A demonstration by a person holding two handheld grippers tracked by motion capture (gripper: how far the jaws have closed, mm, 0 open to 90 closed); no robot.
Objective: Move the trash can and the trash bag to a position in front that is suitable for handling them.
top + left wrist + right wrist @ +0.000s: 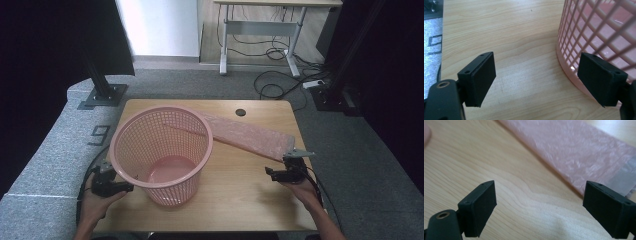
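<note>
scene: wooden bench (240, 195) with a pink mesh basket (161, 152) and a folded pink plastic bag (250, 136) on it; grey carpet floor (210, 85) around it, a white-legged desk (260, 35) at the back
basket: upright, open end up, on the left half of the bench, nothing inside that I can see; in the left gripper view its lattice wall (599, 32) fills the right side
bag: long flat strip lying diagonally, from behind the basket rim toward the right edge of the bench; its far end is hidden behind the basket; crinkled, translucent pink in the right gripper view (579, 155)
left gripper: (107, 184) held by the person's left hand (95, 202) at the front-left corner, just beside the lower wall of the basket; its jaws are spread wide, nothing between them but bare wood (536, 75); the right-hand jaw in its own view sits against or right at the basket wall, contact cannot be told
right gripper: (286, 172) held by the right hand (305, 190) near the right edge of the bench, just at the near end of the bag; jaws wide apart and holding nothing (540, 207); bag lies just past the right-hand jaw
bench hole: dark round grommet (241, 112) at the back centre, well apart from both grippers
cables: black leads (280, 85) on the carpet behind the bench
</note>
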